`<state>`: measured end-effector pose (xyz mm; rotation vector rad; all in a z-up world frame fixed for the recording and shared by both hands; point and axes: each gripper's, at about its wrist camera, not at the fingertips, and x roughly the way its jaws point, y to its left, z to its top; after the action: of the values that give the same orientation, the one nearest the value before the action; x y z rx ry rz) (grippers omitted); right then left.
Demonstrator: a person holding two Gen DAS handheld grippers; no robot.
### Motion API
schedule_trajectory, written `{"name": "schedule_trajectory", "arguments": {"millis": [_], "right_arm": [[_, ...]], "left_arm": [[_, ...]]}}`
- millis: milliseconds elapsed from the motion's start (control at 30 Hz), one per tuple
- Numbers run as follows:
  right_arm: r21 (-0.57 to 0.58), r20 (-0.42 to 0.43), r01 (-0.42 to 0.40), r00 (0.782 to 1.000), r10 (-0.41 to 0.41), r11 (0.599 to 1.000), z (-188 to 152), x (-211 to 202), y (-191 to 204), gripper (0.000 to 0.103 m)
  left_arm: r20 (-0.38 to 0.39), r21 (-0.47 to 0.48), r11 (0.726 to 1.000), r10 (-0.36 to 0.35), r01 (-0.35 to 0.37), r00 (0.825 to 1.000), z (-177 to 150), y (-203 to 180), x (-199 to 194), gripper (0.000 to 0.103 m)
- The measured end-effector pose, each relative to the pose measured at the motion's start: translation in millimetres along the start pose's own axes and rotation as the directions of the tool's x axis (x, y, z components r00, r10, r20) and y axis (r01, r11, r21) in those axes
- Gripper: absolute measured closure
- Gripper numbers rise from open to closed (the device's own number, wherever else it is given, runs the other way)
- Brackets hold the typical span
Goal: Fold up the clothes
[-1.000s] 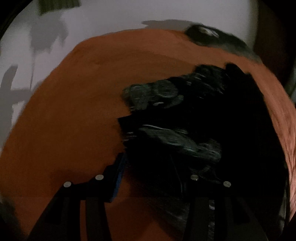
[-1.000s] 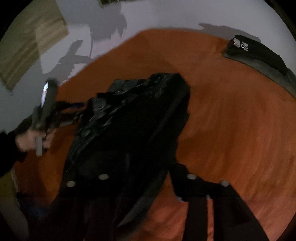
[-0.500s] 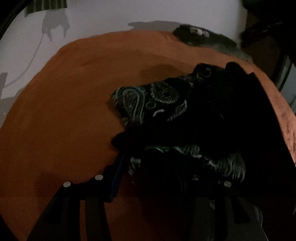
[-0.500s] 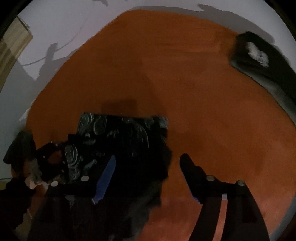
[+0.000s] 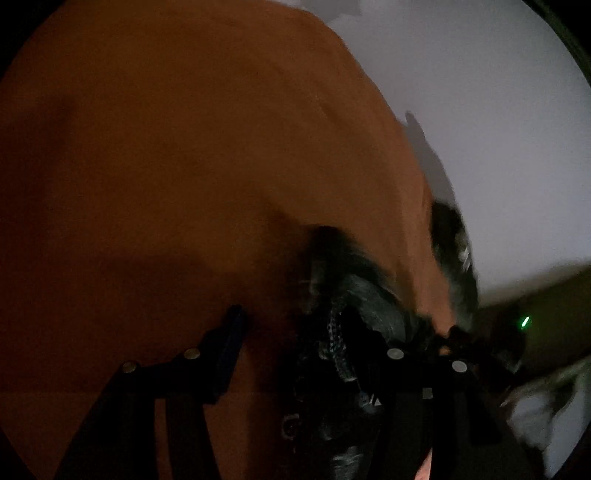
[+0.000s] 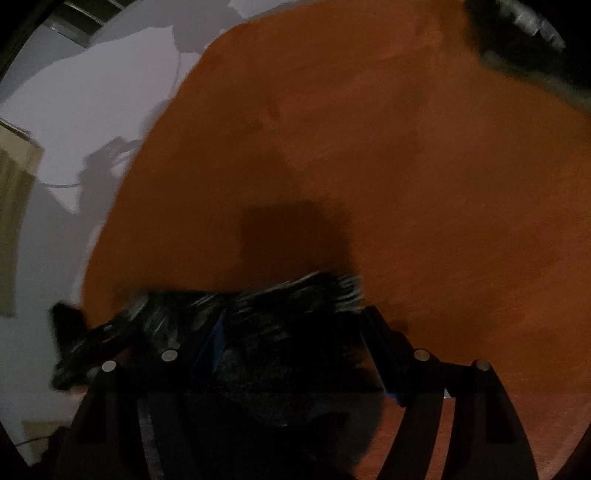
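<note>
The dark patterned garment (image 6: pixel 258 317) lies bunched on the orange table (image 6: pixel 406 147) close under both grippers, with a second dark folded garment (image 6: pixel 524 33) well apart at the table's far edge. The right gripper (image 6: pixel 291 332) stands with its jaws spread wide, the bunched cloth lying between the fingers without either pad visibly pressing on it. The left gripper (image 5: pixel 295 328) has just been opening its jaws, now set apart, with a blurred fold of the garment (image 5: pixel 343 332) between them by the right finger, too dark to tell whether it touches
</note>
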<state>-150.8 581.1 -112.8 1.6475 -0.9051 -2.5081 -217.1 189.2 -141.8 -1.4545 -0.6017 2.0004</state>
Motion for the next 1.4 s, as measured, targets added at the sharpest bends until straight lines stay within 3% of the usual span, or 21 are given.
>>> {"name": "schedule_trajectory", "arguments": {"millis": [67, 133, 167, 200, 233, 267, 300, 433, 533, 633, 667, 700, 767, 833, 933, 1000, 1067, 1133, 1233, 1300, 1400], "right_arm": [[-0.041, -0.01, -0.016, 1.0, 0.016, 0.999, -5, 4, 4, 0.034], [-0.071, -0.025, -0.005, 1.0, 0.004, 0.997, -8, 9, 6, 0.065], [-0.082, -0.033, 0.01, 0.999, -0.013, 0.997, -10, 12, 6, 0.094], [-0.09, -0.038, 0.025, 0.999, -0.028, 0.996, -12, 14, 5, 0.102], [-0.08, -0.019, 0.033, 0.999, -0.035, 0.996, -13, 10, 3, 0.102], [-0.071, 0.001, 0.041, 0.999, -0.041, 0.997, -14, 6, 0, 0.102], [-0.063, 0.024, 0.047, 0.999, -0.045, 0.997, -15, -1, -3, 0.102], [-0.004, 0.097, 0.053, 0.994, -0.052, 0.999, -25, -19, -19, 0.102], [0.006, 0.091, 0.089, 0.992, -0.089, 0.996, -25, -13, -27, 0.101], [0.093, 0.044, 0.157, 0.986, -0.161, 0.983, -25, 5, -40, 0.087], [0.125, 0.02, 0.163, 0.986, -0.166, 0.979, -25, 7, -46, 0.078], [0.156, 0.015, 0.154, 0.987, -0.158, 0.976, -27, 5, -49, 0.077], [0.184, 0.075, 0.115, 0.989, -0.13, 0.976, -30, -18, -53, 0.077], [0.213, 0.184, 0.118, 0.97, -0.158, 0.97, -36, -57, -54, 0.076], [0.209, 0.209, 0.099, 0.967, -0.143, 0.973, -52, -88, -50, 0.074], [0.182, 0.175, 0.049, 0.981, -0.082, 0.982, -74, -95, -50, 0.074], [0.159, 0.124, 0.015, 0.992, -0.035, 0.987, -95, -87, -40, 0.074], [0.12, 0.059, 0.054, 0.996, -0.062, 0.991, -111, -74, -29, 0.073], [0.059, 0.045, 0.112, 0.992, -0.115, 0.992, -125, -72, -17, 0.073], [0.034, 0.074, 0.131, 0.988, -0.133, 0.991, -129, -77, -6, 0.073], [0.086, 0.113, 0.137, 0.983, -0.146, 0.987, -132, -88, -4, 0.073]], "left_arm": [[-0.004, 0.114, 0.992, 0.054, -0.053, 0.999, -1, -15, 4, 0.048], [-0.01, 0.226, 0.971, 0.087, -0.082, 0.996, -5, -32, 7, 0.048], [-0.016, 0.254, 0.963, 0.101, -0.093, 0.995, -5, -37, 11, 0.048], [-0.022, 0.282, 0.954, 0.114, -0.104, 0.993, -5, -43, 16, 0.048], [-0.013, 0.304, 0.947, 0.114, -0.105, 0.993, -7, -47, 18, 0.048], [-0.004, 0.325, 0.94, 0.114, -0.106, 0.993, -10, -51, 19, 0.06], [0.01, 0.331, 0.937, 0.117, -0.114, 0.993, -10, -54, 18, 0.103], [0.073, 0.341, 0.932, 0.109, -0.127, 0.991, -8, -66, 9, 0.101], [0.045, 0.384, 0.905, 0.179, -0.182, 0.983, -2, -68, 25, 0.101], [0.012, 0.378, 0.909, 0.185, -0.175, 0.983, 1, -64, 31, 0.098], [0.012, 0.37, 0.913, 0.181, -0.172, 0.983, 3, -64, 31, 0.091], [0.012, 0.362, 0.917, 0.176, -0.169, 0.984, 5, -64, 31, 0.079], [0.034, 0.329, 0.916, 0.232, -0.23, 0.972, 10, -53, 18, 0.069], [0.043, 0.3, 0.924, 0.237, -0.239, 0.971, 8, -48, 4, 0.069], [0.05, 0.302, 0.916, 0.262, -0.265, 0.964, -11, -52, -29, 0.069], [0.031, 0.341, 0.911, 0.236, -0.233, 0.971, -35, -63, -39, 0.069], [-0.022, 0.445, 0.876, 0.217, -0.185, 0.976, -68, -82, -37, 0.067], [-0.093, 0.547, 0.828, 0.208, -0.124, 0.974, -101, -103, -30, 0.066], [-0.158, 0.593, 0.802, 0.204, -0.072, 0.966, -122, -116, -16, 0.065], [-0.173, 0.585, 0.808, 0.205, -0.067, 0.963, -126, -117, -9, 0.06], [-0.206, 0.553, 0.83, 0.224, -0.075, 0.953, -129, -126, 27, 0.055]]}}
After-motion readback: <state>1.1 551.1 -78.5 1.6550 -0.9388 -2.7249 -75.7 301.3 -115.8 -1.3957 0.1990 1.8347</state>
